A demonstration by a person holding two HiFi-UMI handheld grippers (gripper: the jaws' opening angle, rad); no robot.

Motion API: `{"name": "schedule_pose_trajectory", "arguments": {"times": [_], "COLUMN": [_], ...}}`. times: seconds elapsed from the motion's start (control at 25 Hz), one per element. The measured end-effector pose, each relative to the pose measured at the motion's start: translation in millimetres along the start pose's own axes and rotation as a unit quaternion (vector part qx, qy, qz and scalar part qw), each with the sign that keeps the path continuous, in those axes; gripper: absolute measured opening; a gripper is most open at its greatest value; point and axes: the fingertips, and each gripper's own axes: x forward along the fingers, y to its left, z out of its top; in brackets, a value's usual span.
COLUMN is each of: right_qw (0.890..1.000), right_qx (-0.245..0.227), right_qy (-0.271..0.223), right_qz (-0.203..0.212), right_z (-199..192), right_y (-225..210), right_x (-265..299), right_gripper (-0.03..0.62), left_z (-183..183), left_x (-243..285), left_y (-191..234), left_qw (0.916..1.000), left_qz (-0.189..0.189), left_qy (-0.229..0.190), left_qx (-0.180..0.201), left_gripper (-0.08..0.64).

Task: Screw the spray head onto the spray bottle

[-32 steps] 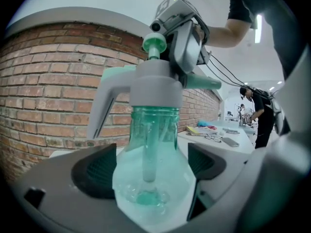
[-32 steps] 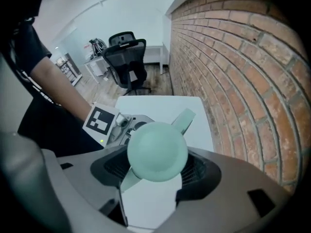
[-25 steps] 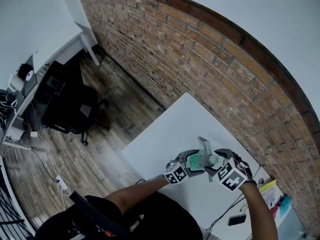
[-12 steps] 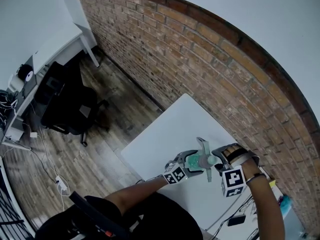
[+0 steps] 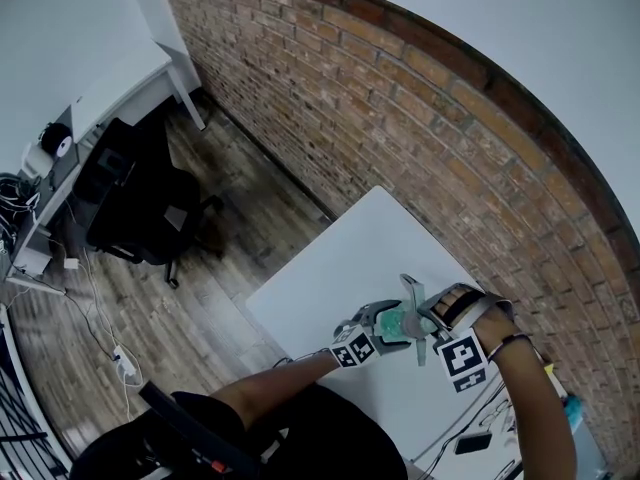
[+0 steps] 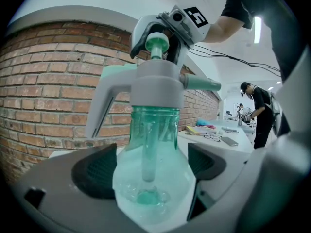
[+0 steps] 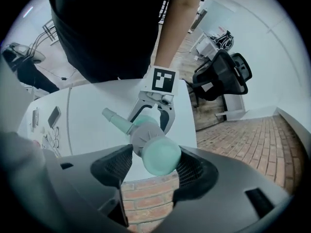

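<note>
Spreading beneath everything: white table (image 5: 330,268). Stood upright over it, lifted or resting not told: spray bottle (image 6: 154,188), translucent green, bulb-bodied, apparently empty. Was clamped at the bulb by left gripper (image 6: 148,171), pressed on both flanks. Judged light, thin-walled, smooth; likely gave under a hard squeeze, so was best taken at the widest part. Sat on the neck: spray head (image 6: 156,89), grey, rigid. Was pinched from above at green top knob (image 7: 160,155) by right gripper (image 7: 151,165). Best turned by knob or collar, never by the trigger.
</note>
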Motion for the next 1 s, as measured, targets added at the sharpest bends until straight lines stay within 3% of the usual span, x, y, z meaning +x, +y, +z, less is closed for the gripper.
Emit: {"name": "schedule_pose_trajectory", "arguments": {"times": [0.16,0.32,0.48,0.68,0.8,1.0], "right_qw": [0.999,0.999,0.999,0.992,0.973,0.953], "right_qx": [0.013,-0.035,-0.025,0.106,0.215,0.291], "right_qy": [-0.019,0.011,0.013,-0.003,-0.017,-0.012], "right_qz": [0.035,0.030,0.034,0.064,0.084,0.089], "right_z": [14.7,7.4,7.4,9.2,9.9,8.8], "right_y": [5.8,10.7,10.1,7.7,5.7,3.8], "right_x": [6.4,21.3,25.5,26.5,30.2,30.9], "right_gripper": [0.279,0.279,0.279,0.279,0.279,0.279], "left_z": [-0.7,-0.5,-0.9,-0.8,-1.1,-1.9], "left_x": [-0.5,0.9,-0.2,-0.5,0.2,0.5], "left_y": [-0.5,-0.6,-0.6,-0.8,0.1,0.4], "left_qw": [1.0000,1.0000,1.0000,1.0000,1.0000,1.0000], "left_qz": [-0.002,-0.004,-0.006,-0.004,-0.004,-0.001], "left_qy": [0.000,0.001,0.002,0.001,-0.001,-0.003], "left_qx": [0.000,0.002,0.005,0.004,0.004,0.004], "left_gripper": [0.445,0.445,0.445,0.445,0.445,0.445]}}
